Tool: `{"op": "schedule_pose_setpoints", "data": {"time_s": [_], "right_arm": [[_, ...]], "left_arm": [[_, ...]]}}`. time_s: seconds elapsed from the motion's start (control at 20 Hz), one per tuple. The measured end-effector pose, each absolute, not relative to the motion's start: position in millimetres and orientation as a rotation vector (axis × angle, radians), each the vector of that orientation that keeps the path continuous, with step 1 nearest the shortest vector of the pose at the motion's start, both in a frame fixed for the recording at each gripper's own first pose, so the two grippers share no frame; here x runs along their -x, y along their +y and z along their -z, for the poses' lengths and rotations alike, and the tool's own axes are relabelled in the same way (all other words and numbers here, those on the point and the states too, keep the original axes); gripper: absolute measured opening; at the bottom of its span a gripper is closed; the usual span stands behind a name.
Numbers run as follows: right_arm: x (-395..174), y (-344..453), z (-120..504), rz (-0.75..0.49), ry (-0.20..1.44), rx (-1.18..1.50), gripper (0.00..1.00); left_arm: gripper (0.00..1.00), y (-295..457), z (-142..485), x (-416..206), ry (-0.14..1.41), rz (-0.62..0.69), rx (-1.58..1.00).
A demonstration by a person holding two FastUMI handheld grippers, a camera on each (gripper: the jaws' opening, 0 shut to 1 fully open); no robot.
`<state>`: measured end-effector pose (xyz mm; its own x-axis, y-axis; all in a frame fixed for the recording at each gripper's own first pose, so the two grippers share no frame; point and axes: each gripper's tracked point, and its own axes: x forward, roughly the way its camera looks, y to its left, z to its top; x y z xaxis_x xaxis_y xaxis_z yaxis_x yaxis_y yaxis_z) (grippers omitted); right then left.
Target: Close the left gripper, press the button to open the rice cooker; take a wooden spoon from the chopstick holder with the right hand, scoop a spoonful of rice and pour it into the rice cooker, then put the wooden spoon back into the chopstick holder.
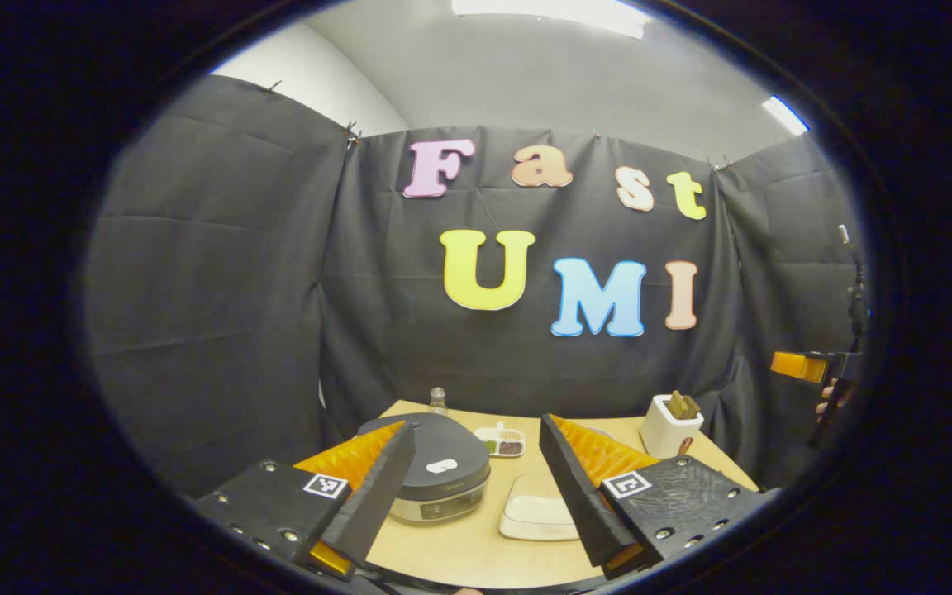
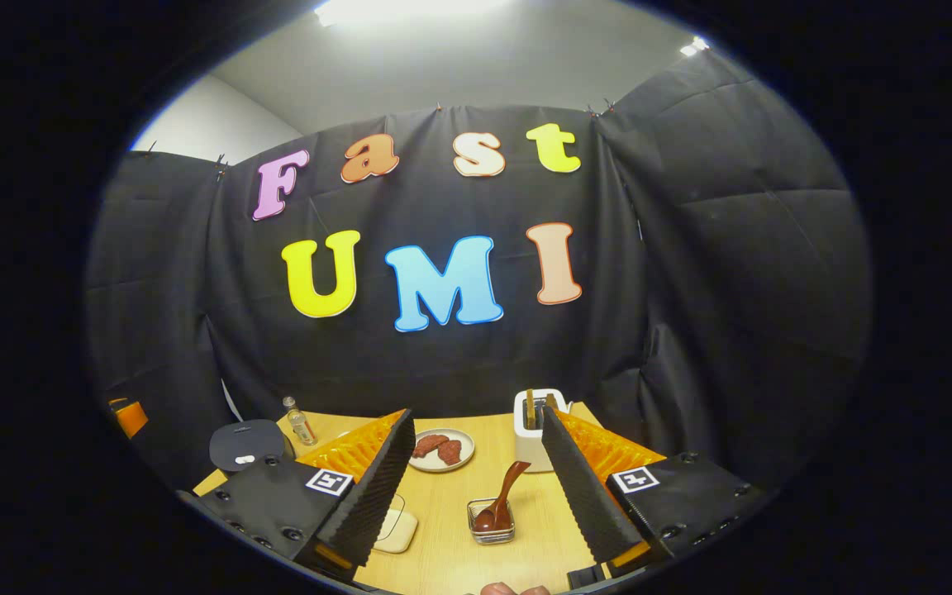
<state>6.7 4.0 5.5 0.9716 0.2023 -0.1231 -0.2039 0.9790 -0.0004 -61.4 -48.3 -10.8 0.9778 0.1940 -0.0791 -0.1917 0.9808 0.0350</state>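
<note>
Half the rice cooker hides behind spread left tongs.

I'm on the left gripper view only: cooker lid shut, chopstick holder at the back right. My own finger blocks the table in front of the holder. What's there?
Observer: In the right gripper view, a small clear dish stands in front of the chopstick holder, with a brown spoon resting in it, handle tilted up toward the holder.
Operator: I only catch the right gripper at the edge of my picture. Is it open or holding something?
Observer: The right gripper has its jaws wide apart with nothing between them, and it points at the table between the holder and a plate of reddish-brown food.
</note>
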Motion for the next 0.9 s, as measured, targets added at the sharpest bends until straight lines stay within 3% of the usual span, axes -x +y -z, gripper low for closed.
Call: {"op": "schedule_pose_setpoints", "data": {"time_s": [0.75, 0.8, 0.9], "right_arm": [[-30, 17, 10, -0.239, 0.184, 0.066, 0.98], [-35, 15, 14, -0.25, 0.195, 0.072, 0.93], [-45, 6, 24, -0.276, 0.221, 0.081, 0.93]], "left_arm": [[0.96, -20, 42, 72, 0.17, -0.256, -0.026], [0.96, -22, 44, 72, 0.176, -0.266, -0.019], [0.96, -27, 45, 70, 0.179, -0.298, -0.014]]}}
